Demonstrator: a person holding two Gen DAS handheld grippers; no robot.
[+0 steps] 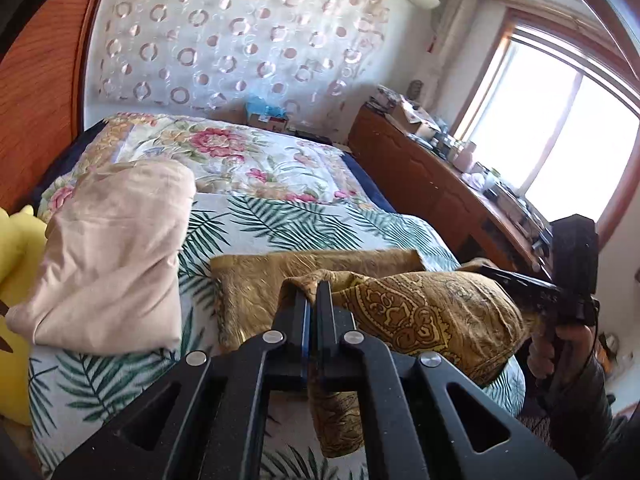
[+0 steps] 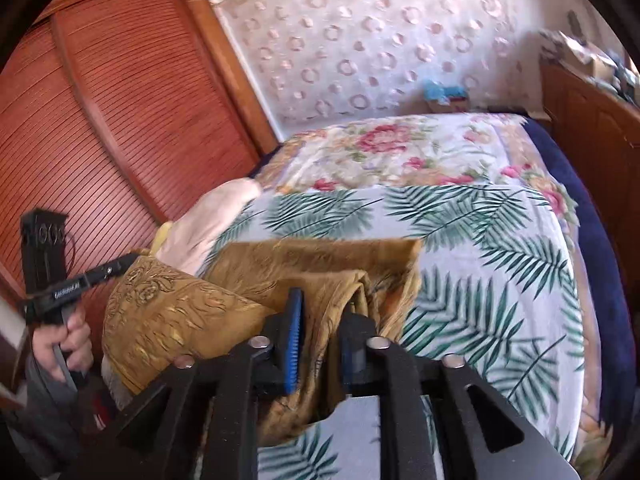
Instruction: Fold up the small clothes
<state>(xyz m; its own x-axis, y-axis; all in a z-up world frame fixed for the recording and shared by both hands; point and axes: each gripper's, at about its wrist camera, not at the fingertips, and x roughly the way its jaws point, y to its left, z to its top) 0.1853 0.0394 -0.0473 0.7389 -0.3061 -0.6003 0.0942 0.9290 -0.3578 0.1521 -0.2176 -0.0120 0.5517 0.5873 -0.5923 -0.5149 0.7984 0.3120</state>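
Right gripper (image 2: 318,336) jaws clamped on bunched gold paisley cloth (image 2: 320,272), near bed's (image 2: 500,280) front edge. Cloth partly flat on palm-leaf sheet, partly lifted leftward. Left gripper (image 2: 116,266) pinching cloth's left end. Pink folded garment (image 2: 208,220) at bed's left edge.

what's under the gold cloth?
The gold cloth lies partly on the palm-print sheet, its near edge lifted by the left gripper and right gripper. Whatever sits beneath its flat far part is covered.
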